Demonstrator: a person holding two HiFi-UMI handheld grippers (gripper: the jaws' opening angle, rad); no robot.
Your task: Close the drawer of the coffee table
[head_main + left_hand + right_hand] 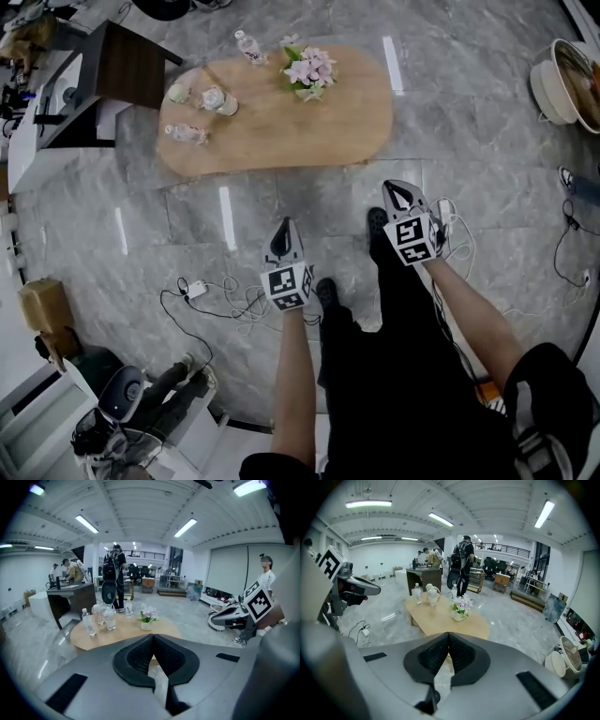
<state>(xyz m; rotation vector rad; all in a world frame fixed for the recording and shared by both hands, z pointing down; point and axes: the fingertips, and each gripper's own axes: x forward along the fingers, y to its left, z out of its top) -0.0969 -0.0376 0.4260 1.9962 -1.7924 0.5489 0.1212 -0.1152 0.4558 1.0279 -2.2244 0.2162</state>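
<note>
The coffee table (281, 131) has an oval wooden top and stands on the grey marble floor ahead of me; it also shows in the left gripper view (122, 637) and the right gripper view (440, 616). No drawer front shows in any view. My left gripper (284, 232) hangs in the air short of the table's near edge, jaws shut with nothing between them (153, 637). My right gripper (398, 190) is held beside it to the right, also shut and empty (448, 634).
On the table stand a pot of pink flowers (309, 67), water bottles (247, 47) and glasses (217, 99). A dark desk (131, 61) is at the back left. Cables and a power strip (195, 289) lie on the floor by my feet. A seated person (141, 394) is at the lower left.
</note>
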